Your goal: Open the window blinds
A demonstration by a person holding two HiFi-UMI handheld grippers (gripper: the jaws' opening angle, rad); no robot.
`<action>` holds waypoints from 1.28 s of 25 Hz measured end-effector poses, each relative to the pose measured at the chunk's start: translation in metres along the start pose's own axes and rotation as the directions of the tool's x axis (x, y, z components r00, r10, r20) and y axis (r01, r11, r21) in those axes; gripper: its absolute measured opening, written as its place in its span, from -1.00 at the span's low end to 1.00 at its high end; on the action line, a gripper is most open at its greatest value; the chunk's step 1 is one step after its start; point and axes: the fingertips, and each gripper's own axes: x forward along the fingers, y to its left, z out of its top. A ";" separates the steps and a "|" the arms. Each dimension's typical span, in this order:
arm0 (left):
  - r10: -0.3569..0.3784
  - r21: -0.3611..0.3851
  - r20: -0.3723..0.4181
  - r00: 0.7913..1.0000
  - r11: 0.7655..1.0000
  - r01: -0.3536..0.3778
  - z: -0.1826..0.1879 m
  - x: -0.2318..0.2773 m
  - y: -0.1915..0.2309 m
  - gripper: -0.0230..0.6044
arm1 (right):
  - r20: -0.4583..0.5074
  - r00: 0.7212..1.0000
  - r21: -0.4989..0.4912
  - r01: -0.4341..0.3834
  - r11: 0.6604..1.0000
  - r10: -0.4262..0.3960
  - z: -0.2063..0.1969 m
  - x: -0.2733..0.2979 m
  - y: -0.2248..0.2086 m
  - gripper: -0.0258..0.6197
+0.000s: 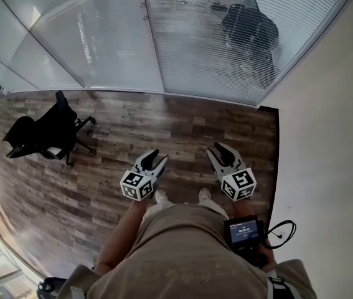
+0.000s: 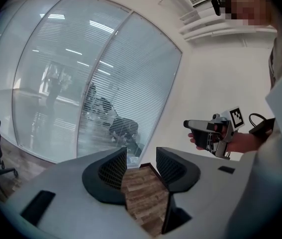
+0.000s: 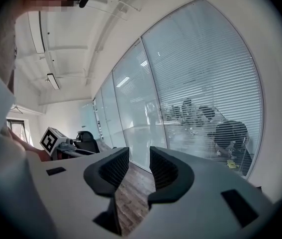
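White slatted blinds hang behind the glass wall across the far side of the room, with the slats of the right panel down. In the right gripper view the same blinds fill the upper right. My left gripper and right gripper are held side by side over the wood floor, both well short of the glass. The left gripper stands open with only floor showing between its jaws. The right gripper is also open and empty.
A black office chair stands on the wood floor at the left. A plain white wall runs down the right side and meets the glass at a corner. Through the slats a dark chair and desks show in the room beyond.
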 end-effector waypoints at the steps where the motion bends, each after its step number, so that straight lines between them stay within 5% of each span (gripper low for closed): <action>1: 0.000 0.001 -0.002 1.000 1.000 0.000 0.000 0.000 0.000 -0.30 | 0.001 1.000 -0.001 -0.006 1.000 0.006 0.000 0.000 0.001 -0.50; 8: 0.001 0.013 -0.003 1.000 1.000 -0.001 0.000 0.004 -0.002 -0.30 | -0.018 1.000 0.028 -0.010 1.000 0.010 -0.005 -0.003 -0.005 -0.52; 11: -0.002 0.019 -0.006 1.000 1.000 0.002 -0.001 0.005 -0.001 -0.30 | -0.046 0.999 0.054 0.023 0.998 -0.021 -0.011 -0.006 -0.011 -0.74; 32: -0.041 0.031 -0.028 0.999 0.999 0.042 -0.014 0.037 -0.057 -0.30 | -0.058 0.997 0.060 0.057 0.997 -0.053 -0.028 -0.049 -0.045 -0.79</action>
